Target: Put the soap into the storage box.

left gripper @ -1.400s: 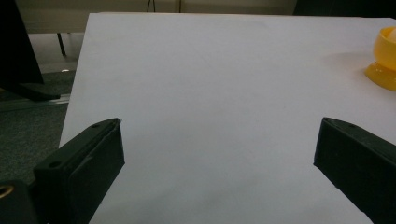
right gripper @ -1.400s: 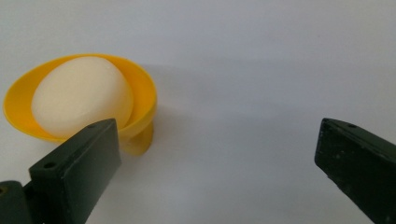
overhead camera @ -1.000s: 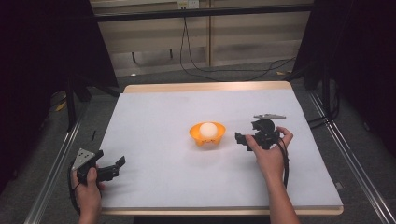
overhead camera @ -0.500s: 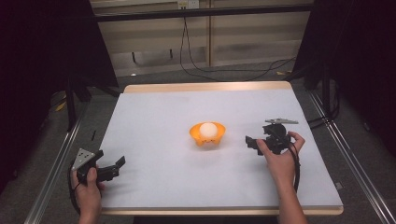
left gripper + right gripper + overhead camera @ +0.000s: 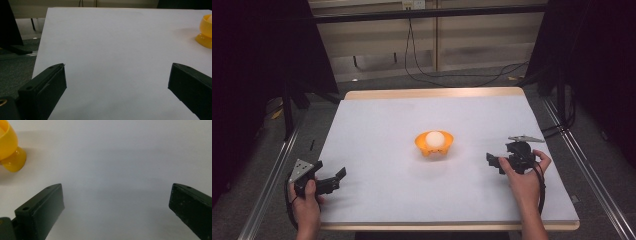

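Orange cup point(image 5: 434, 144) with a white ball point(image 5: 435, 138) in it sits mid-table on the white table point(image 5: 387, 120). Left gripper point(image 5: 334, 181) at near-left edge, jaws wide, empty. Right gripper point(image 5: 492, 161) near right of the cup, jaws wide, empty.

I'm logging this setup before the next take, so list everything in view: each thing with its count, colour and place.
Cup: one, orange, standing near the middle of the table.
Ball: one, white, sitting in the cup.
Table: one, white top with a pale wooden edge, in the centre of the high view.
Cables: several, black, on the floor beyond the table's far edge.
Left claw: one, black, open, held at the table's near left corner.
Right claw: one, black, open, held to the right of the cup, apart from it.
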`<state>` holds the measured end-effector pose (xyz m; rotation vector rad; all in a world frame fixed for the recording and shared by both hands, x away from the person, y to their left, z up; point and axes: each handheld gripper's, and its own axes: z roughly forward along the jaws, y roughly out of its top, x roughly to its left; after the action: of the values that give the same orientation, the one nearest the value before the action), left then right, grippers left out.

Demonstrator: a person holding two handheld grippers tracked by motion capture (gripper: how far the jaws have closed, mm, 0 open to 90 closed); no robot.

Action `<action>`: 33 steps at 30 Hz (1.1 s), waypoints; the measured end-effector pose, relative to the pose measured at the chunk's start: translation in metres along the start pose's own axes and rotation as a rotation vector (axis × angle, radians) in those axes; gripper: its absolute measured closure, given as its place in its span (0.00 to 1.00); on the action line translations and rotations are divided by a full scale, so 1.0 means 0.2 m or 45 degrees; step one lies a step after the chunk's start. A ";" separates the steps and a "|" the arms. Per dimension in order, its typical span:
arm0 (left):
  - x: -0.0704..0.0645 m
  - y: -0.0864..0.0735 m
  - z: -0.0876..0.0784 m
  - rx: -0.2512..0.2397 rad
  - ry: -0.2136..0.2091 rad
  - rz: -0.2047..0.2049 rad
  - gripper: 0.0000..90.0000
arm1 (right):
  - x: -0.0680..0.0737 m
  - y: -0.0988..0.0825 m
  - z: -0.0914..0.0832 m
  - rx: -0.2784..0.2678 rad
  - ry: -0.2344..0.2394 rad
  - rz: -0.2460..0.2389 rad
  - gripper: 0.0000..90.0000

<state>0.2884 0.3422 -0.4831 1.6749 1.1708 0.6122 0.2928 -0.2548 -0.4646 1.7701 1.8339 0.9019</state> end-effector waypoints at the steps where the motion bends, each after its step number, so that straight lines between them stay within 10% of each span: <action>1: 0.00 0.00 0.00 0.000 0.000 0.000 0.02 | -0.01 -0.01 0.00 -0.002 0.001 -0.002 0.00; 33: 0.00 0.00 0.00 0.002 0.009 0.008 0.01 | -0.44 -0.25 -0.25 -0.137 -0.094 0.121 0.00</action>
<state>0.2887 0.3427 -0.4830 1.6794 1.1716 0.6216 0.2301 -0.3472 -0.4776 1.8114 1.6366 0.9399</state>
